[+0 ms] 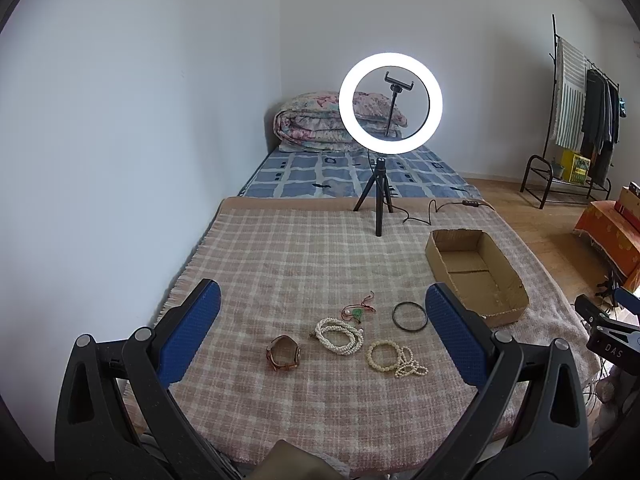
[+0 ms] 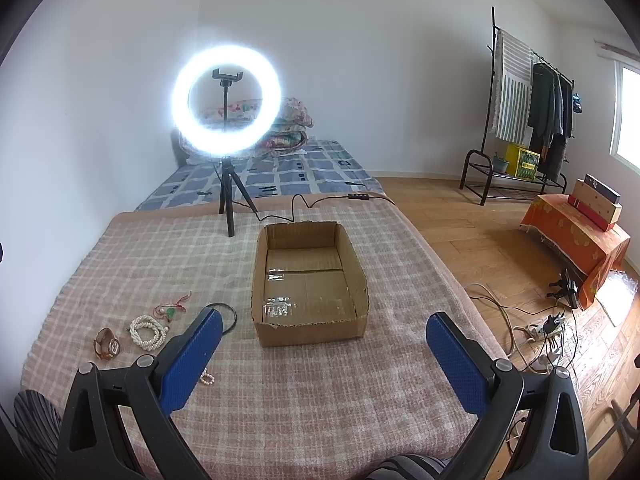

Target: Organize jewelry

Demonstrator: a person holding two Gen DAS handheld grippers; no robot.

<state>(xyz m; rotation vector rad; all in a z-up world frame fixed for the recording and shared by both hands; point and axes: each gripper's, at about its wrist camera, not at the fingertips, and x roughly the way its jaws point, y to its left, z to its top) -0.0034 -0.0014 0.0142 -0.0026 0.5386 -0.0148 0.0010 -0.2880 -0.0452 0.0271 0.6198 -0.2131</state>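
Several jewelry pieces lie on the checked blanket (image 1: 280, 256): a brown bracelet (image 1: 283, 353), a white bead strand (image 1: 339, 336), a cream bead bracelet (image 1: 394, 358), a red-cord green pendant (image 1: 359, 311) and a black ring (image 1: 409, 315). An empty cardboard box (image 1: 476, 272) stands to their right, and it also shows in the right wrist view (image 2: 308, 284). My left gripper (image 1: 322, 316) is open above the jewelry. My right gripper (image 2: 324, 336) is open in front of the box; its left finger hides part of the black ring (image 2: 226, 316).
A lit ring light on a tripod (image 1: 390, 104) stands at the blanket's far edge with its cable (image 1: 436, 208) trailing right. A folded quilt (image 1: 316, 124) lies behind. Clothes rack (image 2: 528, 112), orange-covered table (image 2: 576, 240) and floor cables (image 2: 540, 328) are at right.
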